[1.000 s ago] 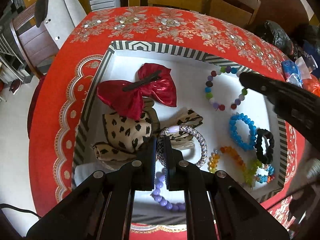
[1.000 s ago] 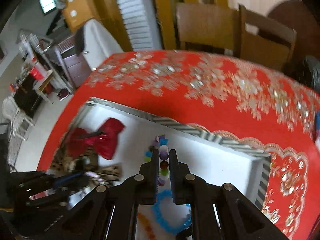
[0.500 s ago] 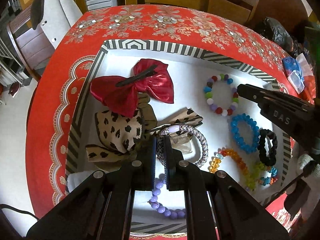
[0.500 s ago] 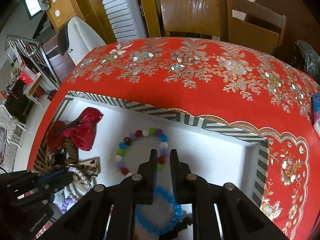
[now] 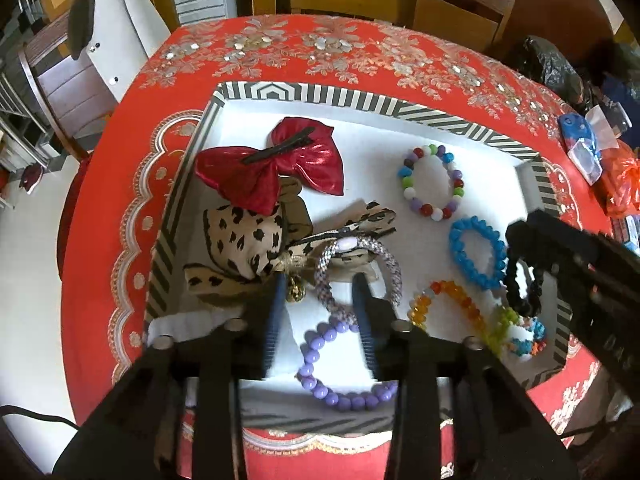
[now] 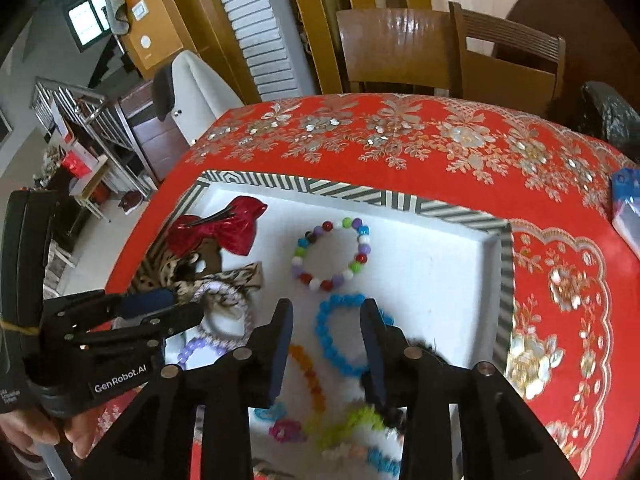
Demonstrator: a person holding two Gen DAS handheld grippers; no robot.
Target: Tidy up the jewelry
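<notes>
Left claw (image 5: 320, 284) spread wide, straddling near rim of braided bangle (image 5: 358, 270) by tray's (image 5: 360, 102) near edge. Right claw (image 6: 326, 312) also apart, over blue bead bracelet (image 6: 340, 332), nearer right wall.

"genrobot.ai" in white letters on the black left hand-held gripper (image 6: 168, 307), seen from the right wrist

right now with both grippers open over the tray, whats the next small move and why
Probably lift the left gripper straight up. Its fingers stand open around the silver braided bracelet, which lies in the tray, apparently released, and the purple bead bracelet is just below, easy to snag.
</notes>
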